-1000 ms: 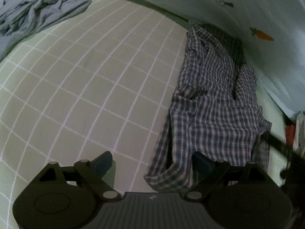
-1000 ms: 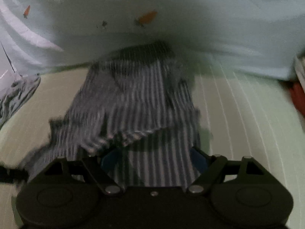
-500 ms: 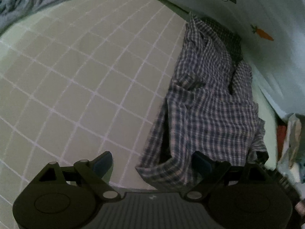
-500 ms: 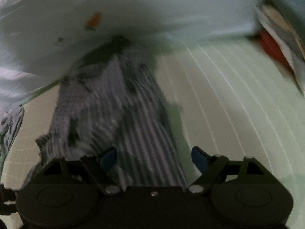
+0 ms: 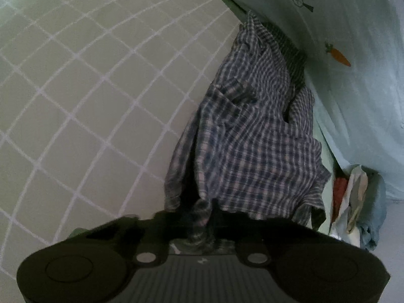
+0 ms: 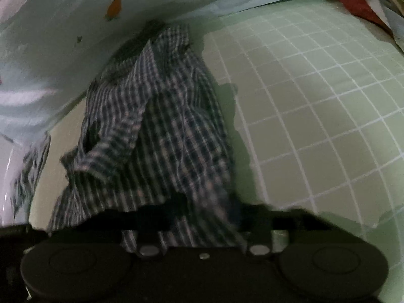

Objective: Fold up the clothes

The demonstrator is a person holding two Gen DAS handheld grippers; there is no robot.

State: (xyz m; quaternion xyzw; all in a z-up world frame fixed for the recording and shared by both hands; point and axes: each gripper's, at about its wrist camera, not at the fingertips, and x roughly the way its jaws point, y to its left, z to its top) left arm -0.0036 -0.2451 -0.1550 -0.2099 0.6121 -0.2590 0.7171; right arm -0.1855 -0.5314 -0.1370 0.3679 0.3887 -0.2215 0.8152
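Observation:
A blue and white plaid shirt (image 5: 252, 136) lies rumpled in a long strip on a pale green bed sheet with a white grid (image 5: 88, 88). My left gripper (image 5: 202, 217) is shut on the near hem of the shirt, with cloth bunched between its jaws. In the right wrist view the same plaid shirt (image 6: 164, 126) stretches away from my right gripper (image 6: 204, 224), whose jaws are shut on the shirt's near edge. Both sets of fingertips are hidden under cloth.
A light blue quilt with carrot prints (image 5: 353, 63) runs along the shirt's far side. A pile of red and white items (image 5: 351, 197) lies by the quilt. The grid sheet (image 6: 315, 113) stretches right of the shirt.
Both grippers were open and have closed on the shirt's near edge. The left view has swung right, so the grey garment at far left is out of sight.

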